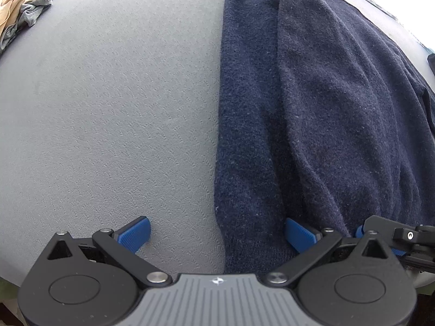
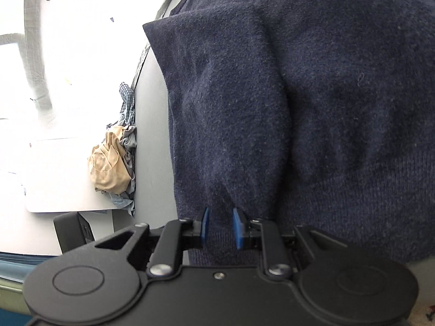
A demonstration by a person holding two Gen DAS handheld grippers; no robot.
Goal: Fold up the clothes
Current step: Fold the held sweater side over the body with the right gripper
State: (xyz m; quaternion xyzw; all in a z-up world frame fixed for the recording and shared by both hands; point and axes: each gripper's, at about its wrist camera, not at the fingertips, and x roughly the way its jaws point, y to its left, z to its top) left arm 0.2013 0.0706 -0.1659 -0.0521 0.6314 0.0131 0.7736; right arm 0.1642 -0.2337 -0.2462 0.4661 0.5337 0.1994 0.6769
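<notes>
Here, a dark navy knitted wool sweater lies spread over the grey textured tabletop, filling the left wrist view from 12 to 4 o'clock. The right gripper has its jaws clenched on a pinch of the ribbed hem, while the left gripper stands released, its jaws straddling the sweater's straight edge at 6 o'clock. The knit looks soft, limp and fairly heavy, likely to sag and stretch; hem and edges seem the surest holds. A crumpled heap of beige and checked clothes waits at 9 o'clock.
</notes>
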